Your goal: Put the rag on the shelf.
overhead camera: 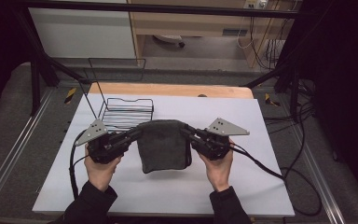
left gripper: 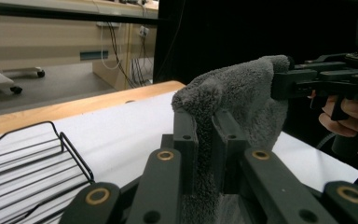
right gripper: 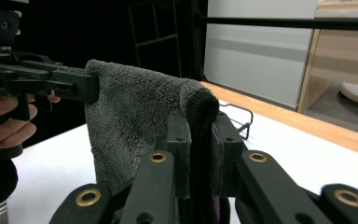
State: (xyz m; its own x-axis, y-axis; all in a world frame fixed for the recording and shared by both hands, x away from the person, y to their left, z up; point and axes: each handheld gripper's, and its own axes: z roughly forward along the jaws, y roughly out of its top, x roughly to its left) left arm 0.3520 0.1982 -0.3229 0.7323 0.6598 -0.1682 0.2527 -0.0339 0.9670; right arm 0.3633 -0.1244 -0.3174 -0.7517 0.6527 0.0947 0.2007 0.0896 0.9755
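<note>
From above, a dark grey towel (overhead camera: 163,144) hangs folded between the two grippers over the middle of the white table (overhead camera: 242,186), its lower edge reaching toward the near edge. The left gripper (overhead camera: 137,132) pinches the towel's upper left corner and the right gripper (overhead camera: 186,130) pinches its upper right corner, each held in a hand (overhead camera: 101,168) that comes in from the near edge. A black wire basket (overhead camera: 126,113) sits just behind the towel, toward the far left corner of the table, and a strip of bare wood runs along the far edge.

In the left gripper view, the two black jaws are clenched on a bunched fold of the fluffy grey towel (left gripper: 242,93), which rises above them and drapes away to the right, where the right gripper (left gripper: 279,84) clamps its other corner. The wire basket (left gripper: 32,158) lies on the table at lower left.

In the right gripper view, the jaws are likewise squeezed tight on a thick roll of the towel (right gripper: 135,112). The cloth hangs down in a sheet to the left, where the left gripper (right gripper: 93,86) grips the far corner, with fingers (right gripper: 4,121) wrapped round its handle. A bit of the basket's wire rim (right gripper: 242,116) shows just beyond the jaws.
</note>
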